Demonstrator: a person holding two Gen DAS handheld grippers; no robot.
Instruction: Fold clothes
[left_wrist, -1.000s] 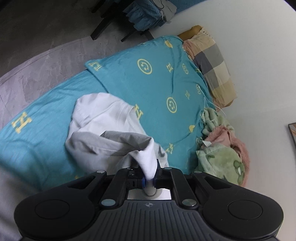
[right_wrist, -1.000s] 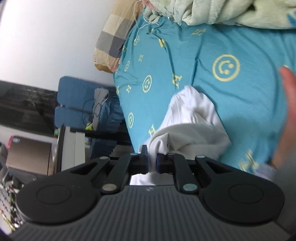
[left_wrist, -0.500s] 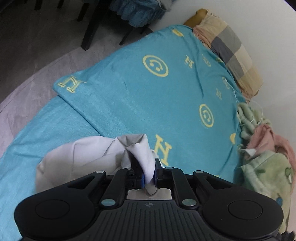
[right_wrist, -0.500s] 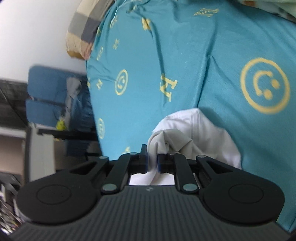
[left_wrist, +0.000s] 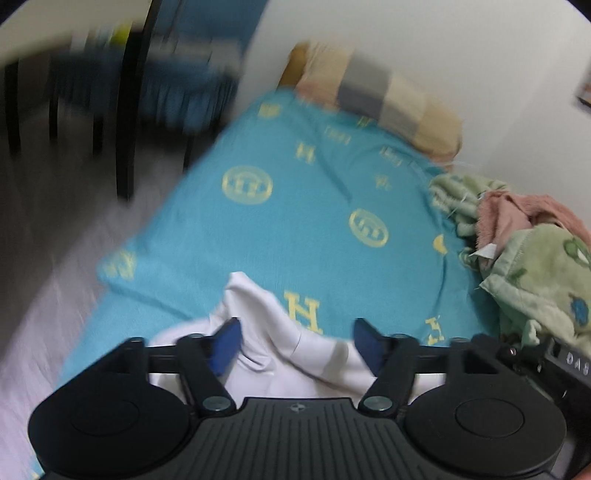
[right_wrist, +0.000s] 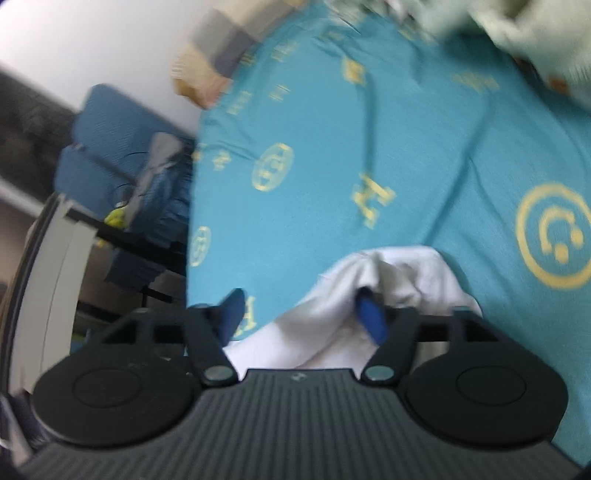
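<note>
A white garment (left_wrist: 280, 332) lies bunched on the teal bedsheet (left_wrist: 314, 206), close under both grippers; it also shows in the right wrist view (right_wrist: 388, 288). My left gripper (left_wrist: 297, 343) is open, its blue pads spread wide over the cloth and holding nothing. My right gripper (right_wrist: 303, 314) is open too, with the cloth lying loose between the pads and touching the right pad. Both views are blurred by motion.
A checked pillow (left_wrist: 388, 99) lies at the head of the bed by the white wall. A green and pink blanket heap (left_wrist: 524, 258) sits on the bed's right side. Dark chair legs (left_wrist: 125, 122) and blue-covered furniture (right_wrist: 110, 155) stand beside the bed.
Both grippers were shut on the white garment; now both have opened and let it go. The garment has dropped onto the sheet, and both cameras have swung upward.
</note>
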